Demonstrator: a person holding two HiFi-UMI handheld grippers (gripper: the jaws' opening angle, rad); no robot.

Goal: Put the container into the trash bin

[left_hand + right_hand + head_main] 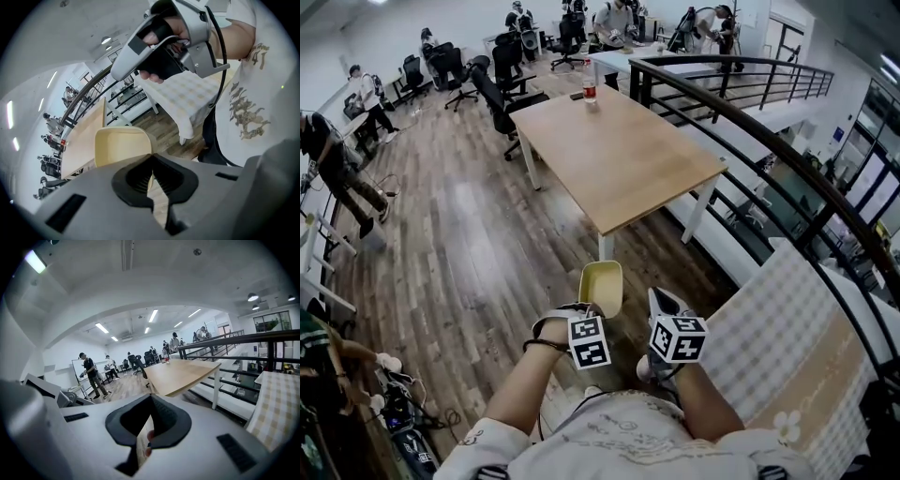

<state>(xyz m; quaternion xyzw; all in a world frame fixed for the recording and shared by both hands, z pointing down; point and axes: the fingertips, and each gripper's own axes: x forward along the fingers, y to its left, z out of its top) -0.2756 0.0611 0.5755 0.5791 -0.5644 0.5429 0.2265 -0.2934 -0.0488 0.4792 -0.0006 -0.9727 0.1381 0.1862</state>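
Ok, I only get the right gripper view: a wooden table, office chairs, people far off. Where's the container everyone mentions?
Observer: The left tool is shut on the rim of the pale yellow plastic container, close beside your right tool.
Operator: Anything inside it?
Observer: No, the left gripper view looks into it and it is empty.
Operator: And the trash bin?
Observer: None in any view; in the head view the container hangs over wooden floor.
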